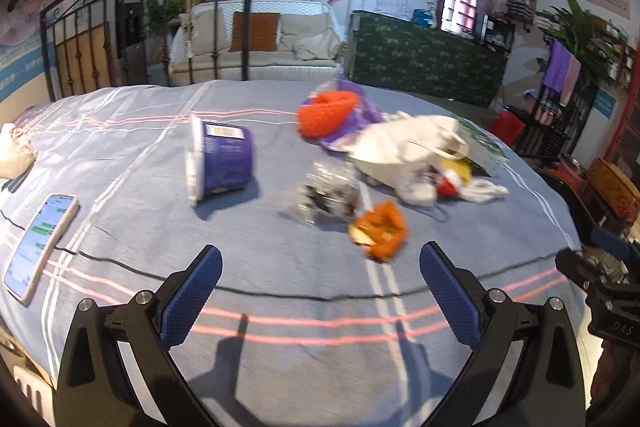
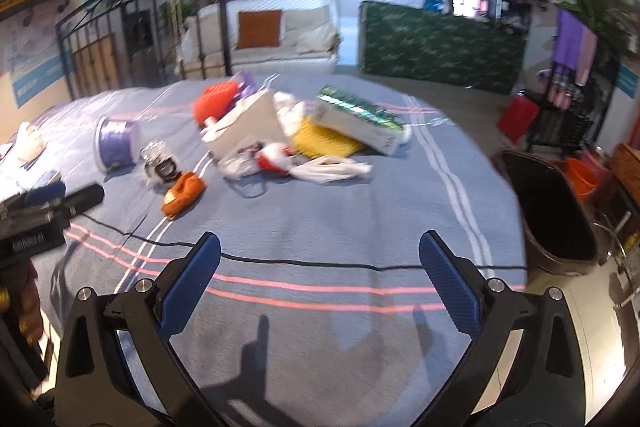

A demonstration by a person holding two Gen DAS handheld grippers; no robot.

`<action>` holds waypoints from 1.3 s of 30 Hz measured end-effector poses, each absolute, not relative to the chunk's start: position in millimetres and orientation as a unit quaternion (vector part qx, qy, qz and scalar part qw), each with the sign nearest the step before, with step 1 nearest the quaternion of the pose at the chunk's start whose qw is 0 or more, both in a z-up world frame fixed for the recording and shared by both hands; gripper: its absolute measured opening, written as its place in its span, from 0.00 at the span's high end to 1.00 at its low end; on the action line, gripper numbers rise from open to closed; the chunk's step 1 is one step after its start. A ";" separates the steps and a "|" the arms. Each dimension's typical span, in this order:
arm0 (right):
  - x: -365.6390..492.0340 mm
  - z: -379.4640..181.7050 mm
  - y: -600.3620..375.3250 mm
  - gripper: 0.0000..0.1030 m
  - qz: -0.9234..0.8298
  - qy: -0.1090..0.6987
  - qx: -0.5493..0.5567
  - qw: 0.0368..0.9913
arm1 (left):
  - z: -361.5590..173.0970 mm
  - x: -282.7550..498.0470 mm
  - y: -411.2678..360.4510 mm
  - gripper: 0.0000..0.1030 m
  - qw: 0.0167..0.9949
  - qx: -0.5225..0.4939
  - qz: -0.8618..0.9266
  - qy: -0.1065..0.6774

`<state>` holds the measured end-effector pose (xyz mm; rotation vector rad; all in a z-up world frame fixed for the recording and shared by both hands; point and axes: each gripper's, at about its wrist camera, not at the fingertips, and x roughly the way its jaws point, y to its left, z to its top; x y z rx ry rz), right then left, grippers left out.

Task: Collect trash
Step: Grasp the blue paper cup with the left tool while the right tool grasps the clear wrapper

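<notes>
Trash lies on a blue striped tablecloth [image 1: 280,259]. A purple cup [image 1: 222,159] lies on its side; it also shows in the right wrist view [image 2: 116,143]. An orange wrapper [image 1: 380,229] [image 2: 184,193], a clear crumpled plastic [image 1: 328,193] [image 2: 158,161], a white paper bag [image 1: 404,151] [image 2: 248,131], an orange net [image 1: 326,113] and a green-white box [image 2: 358,119] lie nearby. My left gripper [image 1: 320,287] is open and empty, short of the orange wrapper. My right gripper [image 2: 320,279] is open and empty over bare cloth.
A phone [image 1: 40,247] lies at the left on the cloth, and a black cable [image 1: 280,293] runs across the front. A black bin [image 2: 548,211] stands beside the table's right edge. A white crumpled item [image 1: 14,153] is at the far left.
</notes>
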<state>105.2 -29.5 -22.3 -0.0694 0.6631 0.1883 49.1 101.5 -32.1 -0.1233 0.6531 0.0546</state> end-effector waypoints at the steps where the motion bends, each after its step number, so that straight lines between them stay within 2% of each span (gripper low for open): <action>1: 113.3 -24.4 -21.8 0.05 0.110 0.338 -0.039 0.934 | -30.2 52.5 112.2 0.06 0.944 -0.063 0.033 0.322; 6: 143.5 -28.5 14.0 0.05 0.208 0.380 -0.033 0.901 | -18.8 83.4 167.5 0.14 0.934 -0.090 0.043 0.343; 11: 156.7 -28.2 52.7 0.05 0.257 0.382 -0.066 0.885 | -20.4 127.0 201.0 0.20 0.925 -0.116 0.019 0.361; 15: 157.2 -30.4 65.8 0.05 0.274 0.387 -0.071 0.878 | -28.3 151.4 203.8 0.31 0.917 -0.115 -0.017 0.381; 19: 159.2 -33.3 72.3 0.05 0.276 0.395 -0.073 0.873 | -40.5 167.0 205.8 0.56 0.906 -0.126 -0.044 0.401; 20: 160.0 -33.2 73.8 0.05 0.278 0.397 -0.073 0.872 | -42.6 168.1 207.2 0.59 0.905 -0.138 -0.052 0.399; 24: 171.1 -28.1 82.4 0.06 0.295 0.395 -0.075 0.867 | -40.3 162.0 207.4 0.86 0.911 -0.155 -0.058 0.377; 25: 173.0 -26.7 87.0 0.08 0.301 0.395 -0.077 0.865 | -39.4 159.8 207.4 0.90 0.914 -0.154 -0.051 0.372; 30: 189.6 -25.4 131.1 0.19 0.340 0.399 -0.108 0.845 | -31.5 142.5 218.4 0.92 0.925 -0.167 -0.013 0.340; 35: 212.9 -33.2 167.3 0.20 0.315 0.405 -0.159 0.844 | -13.6 114.5 227.2 0.92 0.937 -0.167 0.024 0.307; 39: 231.4 -46.4 181.7 0.32 0.287 0.424 -0.189 0.838 | -10.4 94.9 230.8 0.92 0.939 -0.169 0.044 0.296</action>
